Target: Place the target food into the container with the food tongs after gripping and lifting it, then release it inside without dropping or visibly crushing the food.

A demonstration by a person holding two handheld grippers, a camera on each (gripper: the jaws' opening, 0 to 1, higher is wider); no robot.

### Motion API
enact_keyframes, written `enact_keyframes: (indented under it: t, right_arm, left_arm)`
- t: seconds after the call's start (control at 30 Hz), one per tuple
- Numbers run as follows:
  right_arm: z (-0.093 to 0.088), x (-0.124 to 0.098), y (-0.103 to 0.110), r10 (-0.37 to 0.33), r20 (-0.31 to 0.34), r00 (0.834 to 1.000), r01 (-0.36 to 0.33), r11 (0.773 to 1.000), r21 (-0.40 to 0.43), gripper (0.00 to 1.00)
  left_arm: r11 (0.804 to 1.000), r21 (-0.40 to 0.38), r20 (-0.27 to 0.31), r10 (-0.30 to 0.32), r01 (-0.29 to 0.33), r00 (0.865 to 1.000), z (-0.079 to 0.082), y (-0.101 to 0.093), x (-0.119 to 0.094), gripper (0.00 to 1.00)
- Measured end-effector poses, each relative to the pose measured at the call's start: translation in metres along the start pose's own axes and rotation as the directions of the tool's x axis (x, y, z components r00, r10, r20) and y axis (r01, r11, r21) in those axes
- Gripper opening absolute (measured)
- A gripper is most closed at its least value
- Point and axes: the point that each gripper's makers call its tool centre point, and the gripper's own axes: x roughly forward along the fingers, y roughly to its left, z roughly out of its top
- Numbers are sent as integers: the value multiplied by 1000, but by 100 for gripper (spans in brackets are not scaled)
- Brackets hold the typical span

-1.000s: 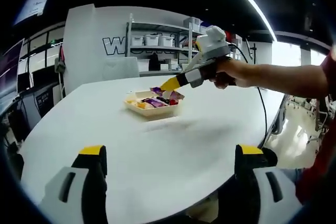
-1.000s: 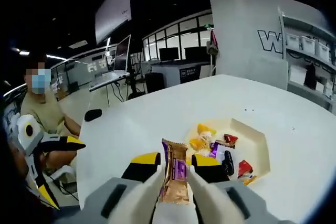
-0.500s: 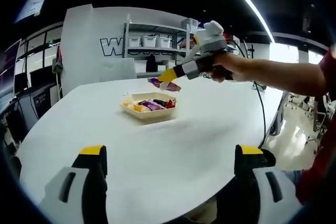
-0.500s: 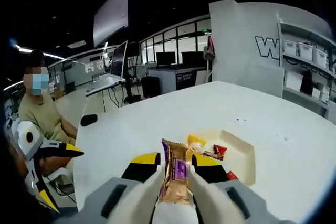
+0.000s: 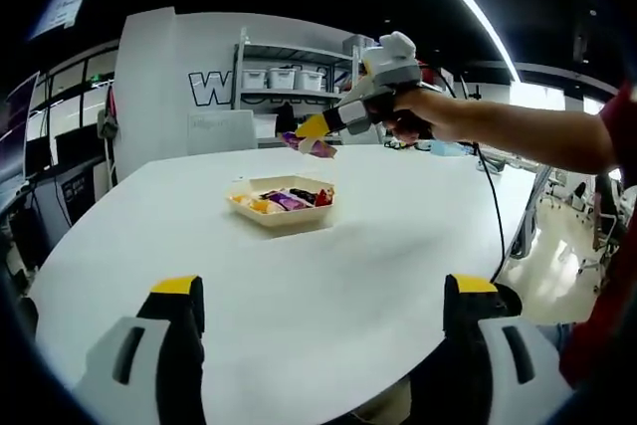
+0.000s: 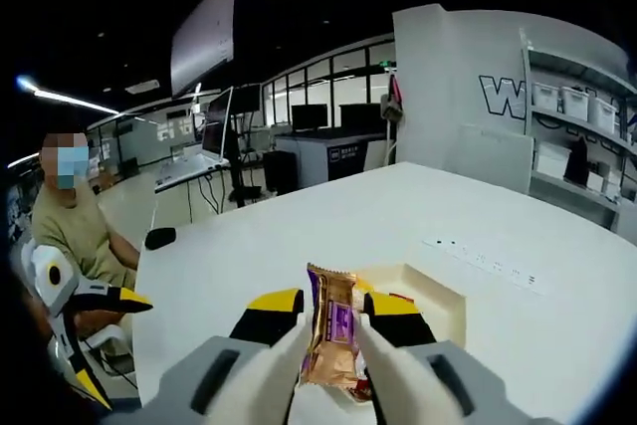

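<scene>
- My right gripper (image 6: pixel 331 320) is clamped on the snack packet (image 6: pixel 330 340), held above the tray (image 5: pixel 282 200) of wrapped snacks.
- My left gripper (image 5: pixel 323 320) hangs with jaws apart over bare white table (image 5: pixel 299 276) near its edge.
- A seated person (image 6: pixel 72 216) is beyond the table's far side.

Left gripper (image 5: pixel 318 318): pale grey jaws w/ yellow tips, black inner faces, dark slot in each, lower frame. Right gripper (image 6: pixel 330 318): same grey jaws, yellow-black tips; from the left gripper view a grey-white body, black cable trailing at right. Red sleeve (image 5: pixel 625 121) at right edge.
</scene>
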Motion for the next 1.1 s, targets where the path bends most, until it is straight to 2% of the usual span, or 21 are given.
enact_keyframes:
  t: [0.47, 0.73, 1.1]
  right_arm:
    - [2, 9, -23, -22, 4, 1000, 21, 998, 66, 19]
    - [-3, 15, -32, -46, -18, 999, 47, 998, 49, 19]
    - [8, 22, -53, -100, -1, 995, 100, 994, 36, 19]
  left_arm:
    - [1000, -4, 2, -4, 4, 1000, 0, 1, 3, 96]
    - [1000, -12, 4, -5, 5, 1000, 0, 2, 4, 96]
    - [1000, -15, 8, 6, -6, 1000, 2, 8, 2, 96]
